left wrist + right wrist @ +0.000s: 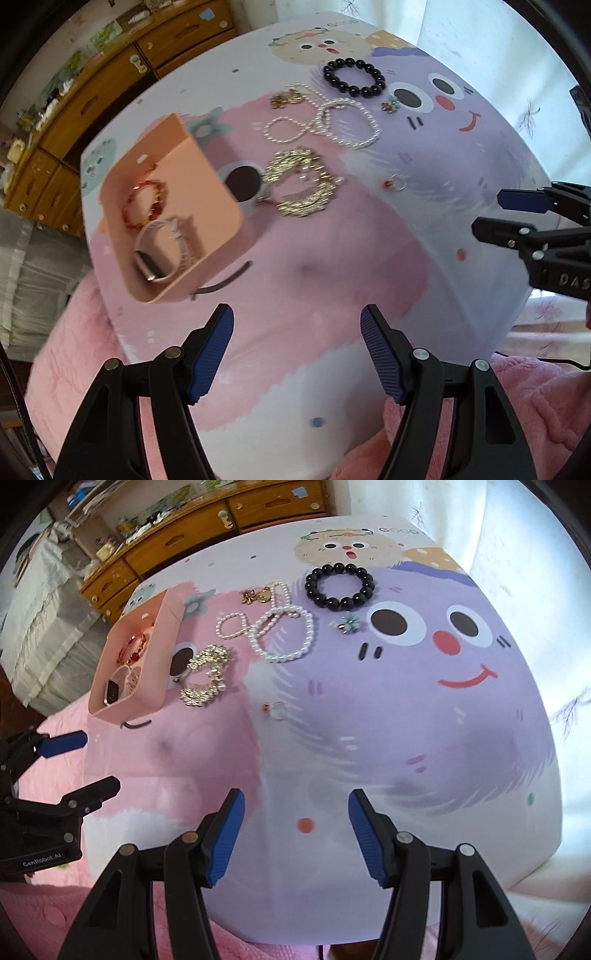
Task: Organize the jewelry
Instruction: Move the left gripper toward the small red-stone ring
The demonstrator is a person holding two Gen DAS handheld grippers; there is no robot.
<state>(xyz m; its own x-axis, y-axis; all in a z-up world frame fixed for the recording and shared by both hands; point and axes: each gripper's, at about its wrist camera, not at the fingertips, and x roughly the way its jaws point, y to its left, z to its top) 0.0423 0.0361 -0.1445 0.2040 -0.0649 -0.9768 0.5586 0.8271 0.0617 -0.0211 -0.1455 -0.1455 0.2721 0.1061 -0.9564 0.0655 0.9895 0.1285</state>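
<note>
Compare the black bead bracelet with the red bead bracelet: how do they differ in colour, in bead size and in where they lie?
The black bead bracelet has large, dark, glossy beads; the red bead bracelet has smaller red beads with some gold-coloured ones. The black one lies out on the printed mat, towards its far side, while the red one is already inside the pink box, beside a watch. Both are closed loops of beads, and neither gripper touches them.

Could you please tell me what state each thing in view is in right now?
Left tool: open, empty.
Right tool: open, empty.
Pink box: open, holding a red bracelet and a watch.
Black bead bracelet: loose on the mat.
Pearl necklace: loose, looped.
</note>
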